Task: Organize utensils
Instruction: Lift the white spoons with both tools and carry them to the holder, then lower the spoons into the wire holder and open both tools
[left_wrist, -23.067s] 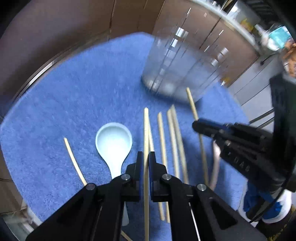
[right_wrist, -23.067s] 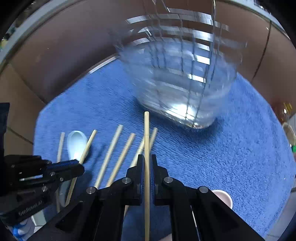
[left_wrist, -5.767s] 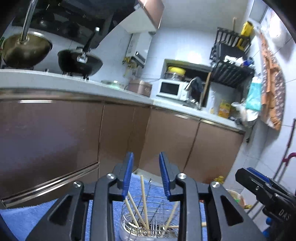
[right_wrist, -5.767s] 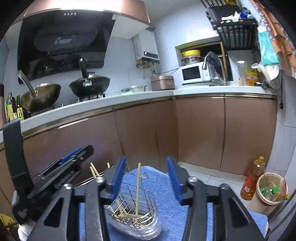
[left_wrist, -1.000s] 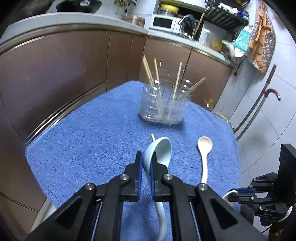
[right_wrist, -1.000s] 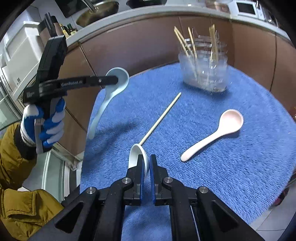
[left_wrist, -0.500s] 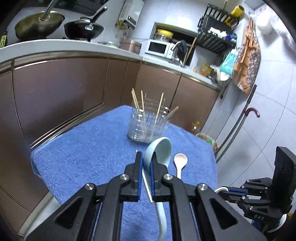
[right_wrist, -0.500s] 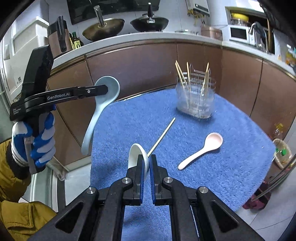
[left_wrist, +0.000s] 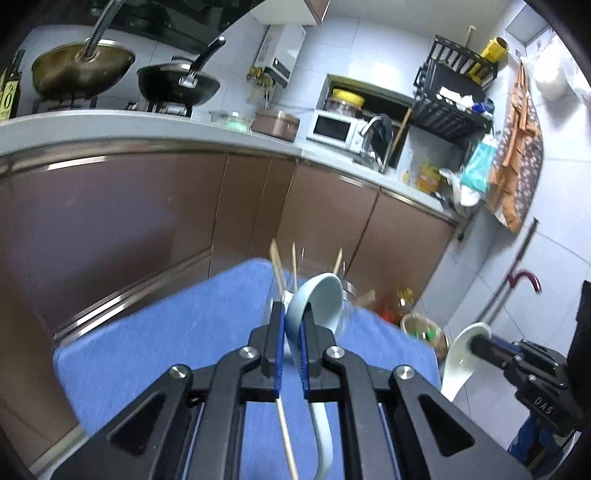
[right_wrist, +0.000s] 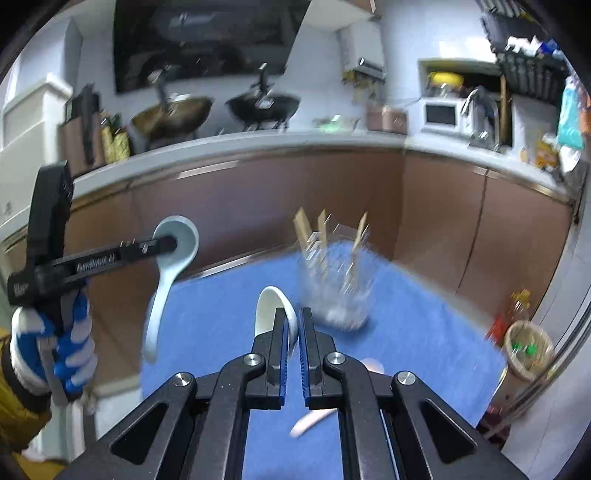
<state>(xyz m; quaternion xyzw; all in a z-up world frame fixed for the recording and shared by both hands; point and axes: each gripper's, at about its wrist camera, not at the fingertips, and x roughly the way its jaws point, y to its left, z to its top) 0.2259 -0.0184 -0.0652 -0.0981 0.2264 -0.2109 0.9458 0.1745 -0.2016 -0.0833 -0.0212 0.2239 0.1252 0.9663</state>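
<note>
Spoons clamped, pale blue spoon (left_wrist: 314, 302) in left gripper (left_wrist: 291, 325), white spoon (right_wrist: 275, 314) in right gripper (right_wrist: 292, 328); lower bowl-up into clear holder (right_wrist: 334, 291), clear of chopsticks (right_wrist: 306, 229).

- Utensil holder (right_wrist: 334, 291) stands on the towel-covered tabletop (right_wrist: 221, 314), toward its far edge, with chopsticks (right_wrist: 304, 230) upright in it.
- Left gripper (left_wrist: 291, 332) holds a spoon (left_wrist: 317, 301) clamped between its fingers, above the tabletop and in front of the holder.
- Right gripper (right_wrist: 293, 332) holds a second spoon (right_wrist: 273, 306) above the tabletop, right of the left gripper.
- One loose chopstick (left_wrist: 286, 435) lies on the tabletop below the left gripper.
- A third spoon (right_wrist: 314, 419) lies on the tabletop under the right gripper.
- Kitchen cabinets (right_wrist: 443, 221) stand behind the tabletop.
</note>
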